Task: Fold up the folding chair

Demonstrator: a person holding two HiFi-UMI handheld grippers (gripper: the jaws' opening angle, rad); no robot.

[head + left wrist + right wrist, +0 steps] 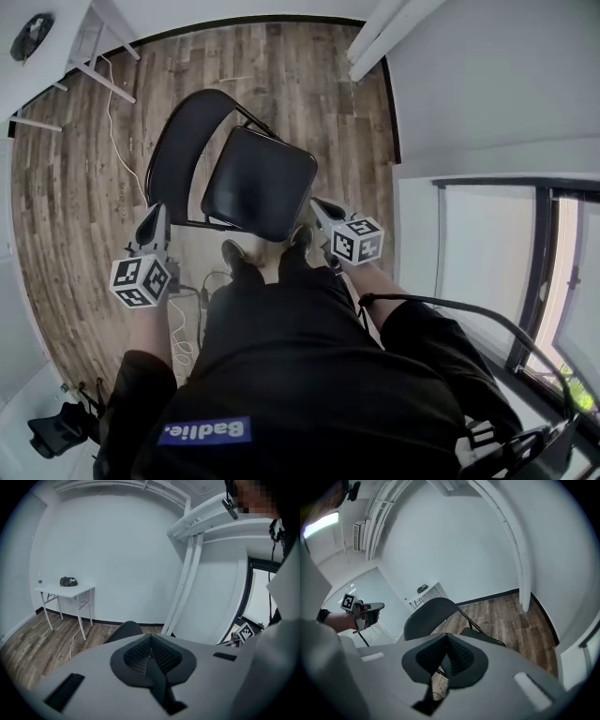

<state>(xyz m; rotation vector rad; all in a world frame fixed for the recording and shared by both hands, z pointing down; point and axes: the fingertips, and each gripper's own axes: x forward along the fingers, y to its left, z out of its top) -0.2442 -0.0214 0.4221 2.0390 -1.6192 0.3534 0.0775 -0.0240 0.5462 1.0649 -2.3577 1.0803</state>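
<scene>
The black folding chair stands unfolded on the wood floor in front of me, its seat (258,183) level and its curved backrest (183,141) at the far left. My left gripper (153,217) hovers beside the seat's near left corner, shut and holding nothing. My right gripper (317,204) is at the seat's near right corner, also shut and empty; I cannot tell if it touches the chair. The left gripper view shows its jaws (151,641) closed, with the backrest top (124,630) just beyond. In the right gripper view the closed jaws (447,641) point at the backrest (429,616) and seat (483,637).
A white table (84,37) stands at the far left by the wall, with a white cable (117,131) trailing over the floor. White walls and a window frame (534,281) close off the right side. My feet (234,255) are right behind the chair.
</scene>
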